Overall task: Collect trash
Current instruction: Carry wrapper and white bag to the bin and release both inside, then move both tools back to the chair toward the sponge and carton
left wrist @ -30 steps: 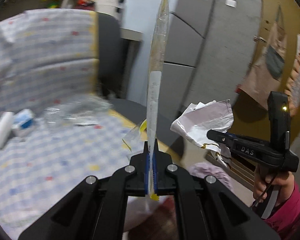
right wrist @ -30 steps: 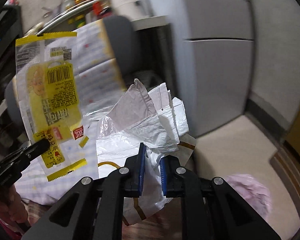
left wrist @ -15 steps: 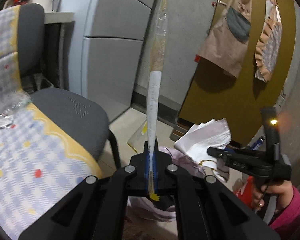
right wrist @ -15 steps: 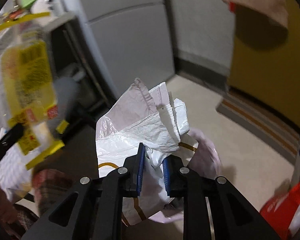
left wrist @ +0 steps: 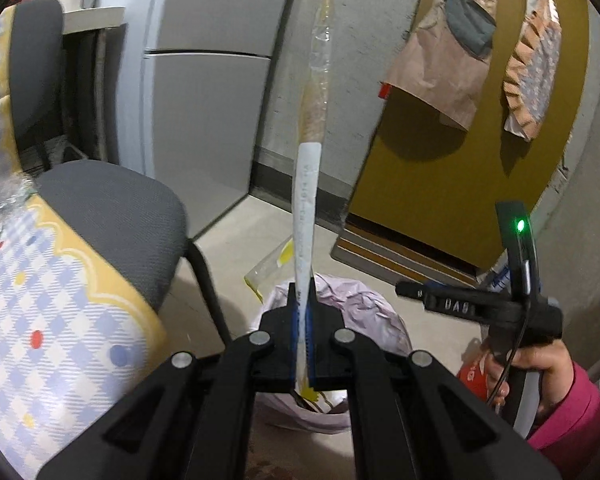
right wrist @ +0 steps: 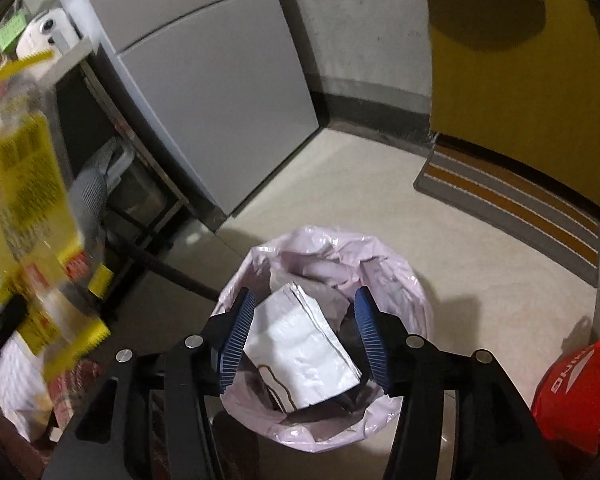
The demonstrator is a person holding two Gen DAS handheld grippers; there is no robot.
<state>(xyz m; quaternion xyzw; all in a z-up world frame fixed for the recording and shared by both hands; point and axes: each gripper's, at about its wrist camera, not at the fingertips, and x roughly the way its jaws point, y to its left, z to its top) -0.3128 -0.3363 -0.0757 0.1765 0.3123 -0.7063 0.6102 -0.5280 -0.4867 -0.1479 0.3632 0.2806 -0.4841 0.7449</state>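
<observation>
White crumpled plastic packaging lies in the pink-lined waste bin, below the right gripper, whose jaws have just been opening and grip nothing. Left to drop: the yellow-printed clear wrapper, pinched in the shut left gripper above the bin.

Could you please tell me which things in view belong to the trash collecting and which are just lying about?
Part of the job:
- yellow wrapper, clamped in the left gripper
- white bag, lying in the bin under the open right gripper, whose jaws have just been opening
- bin with pink liner

Just lying about:
- grey chair
- striped mat
- red bag
</observation>
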